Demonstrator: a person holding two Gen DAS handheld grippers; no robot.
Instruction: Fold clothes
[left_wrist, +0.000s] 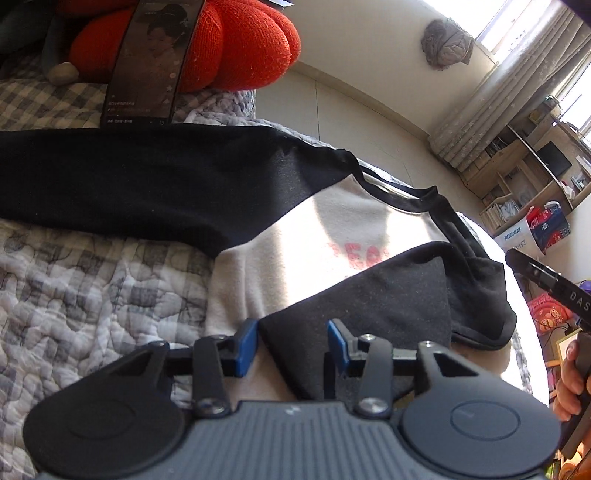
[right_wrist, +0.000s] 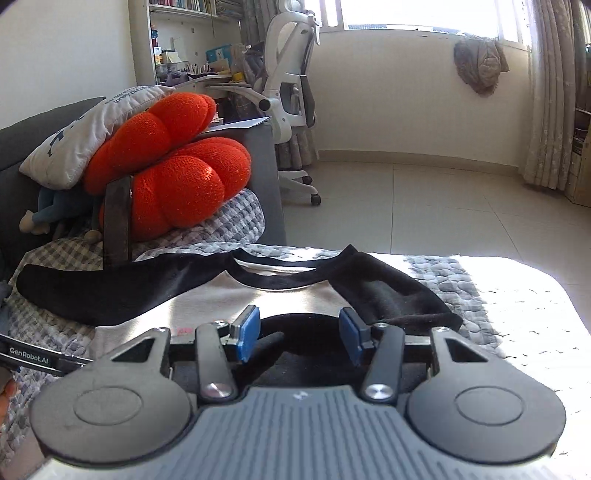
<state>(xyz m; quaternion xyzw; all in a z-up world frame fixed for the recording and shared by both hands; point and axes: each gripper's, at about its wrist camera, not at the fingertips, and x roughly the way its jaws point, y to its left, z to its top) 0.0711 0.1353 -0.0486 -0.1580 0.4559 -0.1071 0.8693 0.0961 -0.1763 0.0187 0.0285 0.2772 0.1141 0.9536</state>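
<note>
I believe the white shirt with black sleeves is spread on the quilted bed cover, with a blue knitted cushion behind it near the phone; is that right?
Nearly right, but the cushion is orange-red, not blue. The right wrist view shows it clearly, stacked behind the dark upright phone. The rest stands: the white shirt with black sleeves lies spread on the quilted bed cover.

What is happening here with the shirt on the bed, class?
A person with a gripper in each hand is folding a white shirt with black sleeves, spread on a quilted bed cover. One black sleeve is already folded in over the white body; the other sleeve lies stretched out sideways. The left gripper hovers at the folded sleeve's end with its jaws apart, the cloth edge between them but not pinched. The right gripper is open too, above the same sleeve, holding nothing.
</note>
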